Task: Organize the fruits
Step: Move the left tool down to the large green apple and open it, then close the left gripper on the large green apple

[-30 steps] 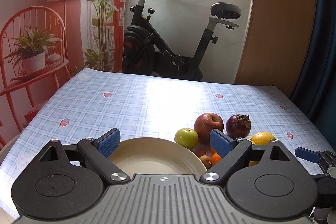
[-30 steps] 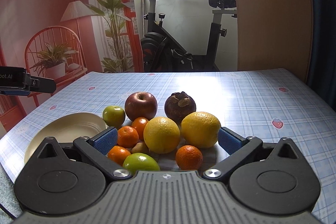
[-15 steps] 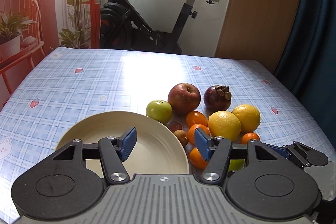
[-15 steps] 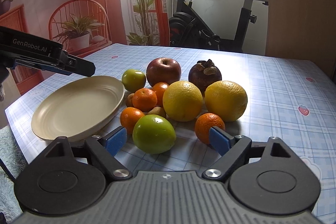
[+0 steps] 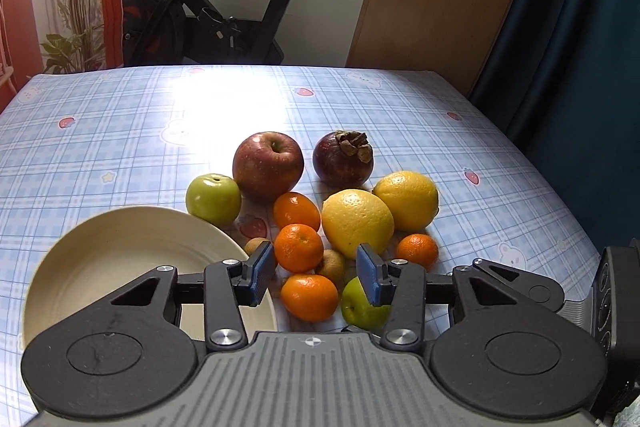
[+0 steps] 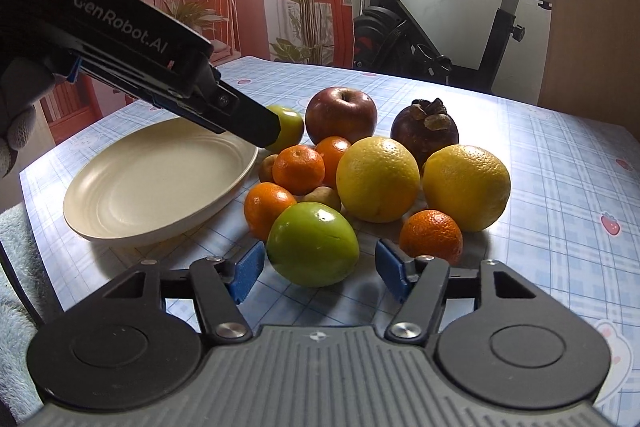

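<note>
The right claw (image 6: 320,269), spread and empty, brackets the green apple (image 6: 312,243); the left claw (image 5: 316,273), also spread, hovers over a tangerine (image 5: 309,297). Beyond-left sits the plate (image 6: 120,211). Off-centre squeezing could roll fruit off the tabletop (image 6: 560,163).

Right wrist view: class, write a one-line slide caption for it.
Open right tongs frame a large green apple in front of piled fruit, beside a bare cream ceramic plate.

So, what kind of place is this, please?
Most likely a room in a home, used partly for exercise: a table with a checked cloth bearing fruit and a plate, an exercise bike under a window, and a potted-plant backdrop behind.
</note>
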Motion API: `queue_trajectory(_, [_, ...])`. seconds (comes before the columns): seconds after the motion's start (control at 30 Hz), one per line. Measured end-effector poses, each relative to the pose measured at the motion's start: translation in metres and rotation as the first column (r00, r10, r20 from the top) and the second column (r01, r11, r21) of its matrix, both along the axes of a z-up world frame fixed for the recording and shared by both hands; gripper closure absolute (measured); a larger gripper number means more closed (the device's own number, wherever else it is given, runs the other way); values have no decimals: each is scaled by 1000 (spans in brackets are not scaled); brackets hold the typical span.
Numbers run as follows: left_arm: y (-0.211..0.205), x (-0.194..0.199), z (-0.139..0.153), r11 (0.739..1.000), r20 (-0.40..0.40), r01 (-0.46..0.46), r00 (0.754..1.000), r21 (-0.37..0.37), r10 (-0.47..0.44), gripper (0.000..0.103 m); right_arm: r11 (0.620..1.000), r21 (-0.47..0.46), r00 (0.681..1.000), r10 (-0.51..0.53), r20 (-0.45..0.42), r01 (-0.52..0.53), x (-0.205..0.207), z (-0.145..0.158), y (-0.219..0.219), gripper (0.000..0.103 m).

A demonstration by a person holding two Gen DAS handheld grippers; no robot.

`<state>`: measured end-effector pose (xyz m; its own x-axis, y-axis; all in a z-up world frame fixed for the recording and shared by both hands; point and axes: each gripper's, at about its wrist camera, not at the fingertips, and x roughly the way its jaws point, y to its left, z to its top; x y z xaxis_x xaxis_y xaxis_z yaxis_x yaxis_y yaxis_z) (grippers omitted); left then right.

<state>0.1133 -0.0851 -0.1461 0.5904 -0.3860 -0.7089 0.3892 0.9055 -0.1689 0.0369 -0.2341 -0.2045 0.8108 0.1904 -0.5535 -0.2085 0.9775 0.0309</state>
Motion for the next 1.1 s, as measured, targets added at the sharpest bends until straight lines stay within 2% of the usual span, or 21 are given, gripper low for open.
queue_trajectory(0.17, [-8,-1,-12,998,-44,33,998,-55,-35,66,1000,24,1000,7,4,-7,-1,-6,-4,42])
queue_trajectory(0.3, [-11,-2,-22,994,-79,48,995,-96,-56,66,999,38,1000,9,9,-10,-3,-6,-5,42])
queue_trajectory(0.67, [-21,1,-31,990,-119,87,988,-108,-100,66,998,55,1000,28,13,-29,-4,-6,-7,45])
queue_trajectory(1.03, [-16,4,-36,988,-173,60,981,-146,-85,66,998,48,999,36,12,-36,-5,-6,-5,45])
queue_trajectory(1.1, [-16,5,-36,987,-177,58,981,-151,-85,66,999,42,999,34,14,-35,-5,-6,-4,48])
